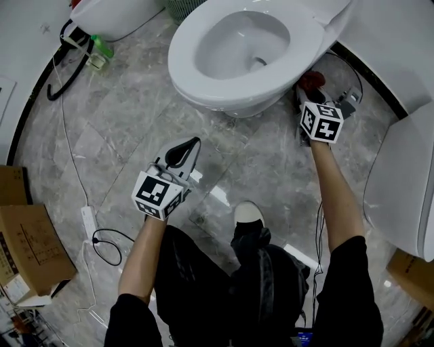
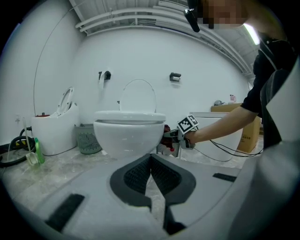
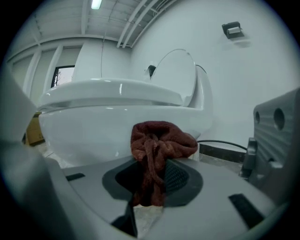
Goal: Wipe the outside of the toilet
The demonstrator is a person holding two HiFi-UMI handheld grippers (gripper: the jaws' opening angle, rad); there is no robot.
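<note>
A white toilet (image 1: 234, 51) stands with its seat down and lid up. In the head view my right gripper (image 1: 306, 87) is at the bowl's right side, shut on a dark red cloth (image 1: 312, 80). The right gripper view shows the bunched cloth (image 3: 157, 150) held between the jaws, close to the bowl's outer wall (image 3: 93, 131); contact cannot be told. My left gripper (image 1: 186, 150) hangs over the floor in front of the bowl, shut and empty. From the left gripper view the toilet (image 2: 129, 133) is ahead, with the right gripper (image 2: 171, 137) beside it.
A second white toilet (image 1: 400, 190) stands at the right. Another white fixture (image 1: 112, 15), a green bottle (image 1: 102, 46) and a black hose (image 1: 64, 71) are at the upper left. A power strip (image 1: 89, 220) with cables lies on the marble floor. Cardboard boxes (image 1: 24, 237) sit left.
</note>
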